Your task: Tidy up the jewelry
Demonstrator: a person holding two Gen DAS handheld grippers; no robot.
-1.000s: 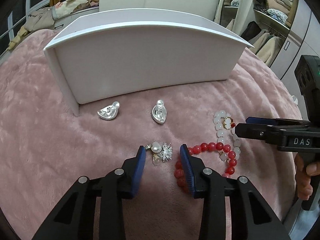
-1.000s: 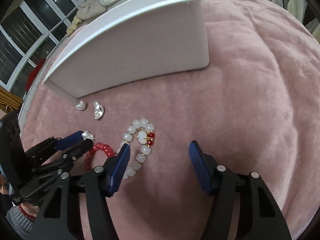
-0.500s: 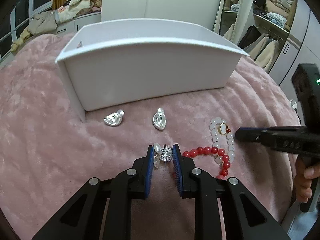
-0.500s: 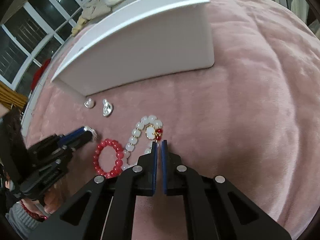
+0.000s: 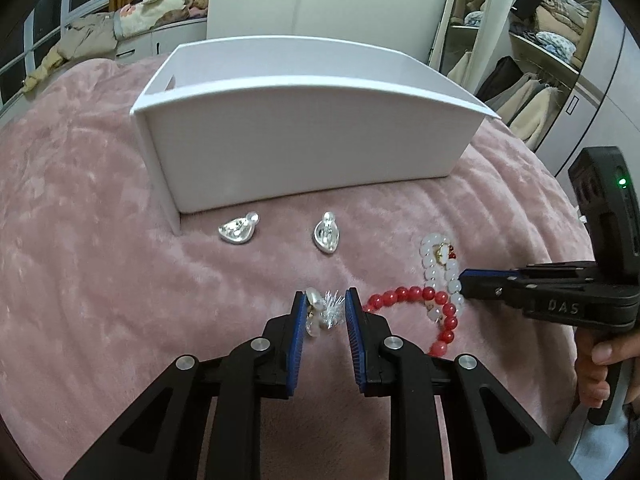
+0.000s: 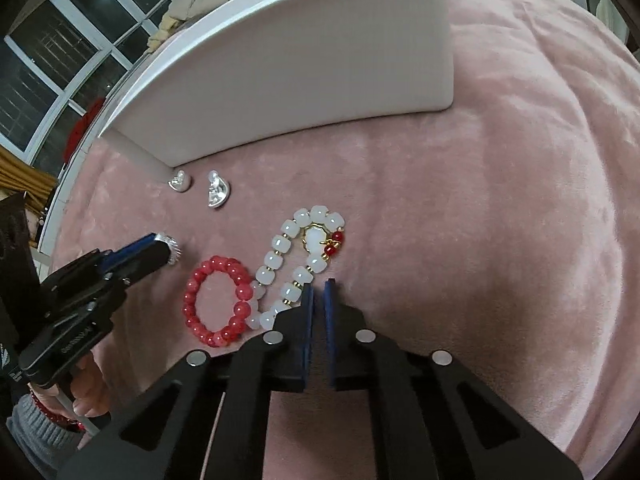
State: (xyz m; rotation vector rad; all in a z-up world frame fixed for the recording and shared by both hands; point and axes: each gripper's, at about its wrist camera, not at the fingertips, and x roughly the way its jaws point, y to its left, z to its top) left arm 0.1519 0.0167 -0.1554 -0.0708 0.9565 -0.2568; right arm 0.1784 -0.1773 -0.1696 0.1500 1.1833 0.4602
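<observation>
My left gripper [image 5: 323, 312] is clamped on a spiky silver-and-pearl earring [image 5: 322, 310] low over the plush pink blanket [image 5: 100, 260], just left of the glossy red bead bracelet [image 6: 218, 306]. My right gripper [image 6: 318, 300] sits nearly clenched with nothing between its pads, touching the milky white bead bracelet [image 6: 296, 252]. Two teardrop silver earrings [image 5: 238, 232] lie before the smooth white box [image 5: 312, 144]; clothes shelves [image 5: 552, 40] stand behind.

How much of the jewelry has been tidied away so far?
Nothing looks put away yet; the white box's inside is mostly hidden. In hand: the left gripper is closed around the pearl brooch. The right gripper is nearly shut beside the white bracelet, holding nothing. Left: the red bracelet and two silver earrings.
</observation>
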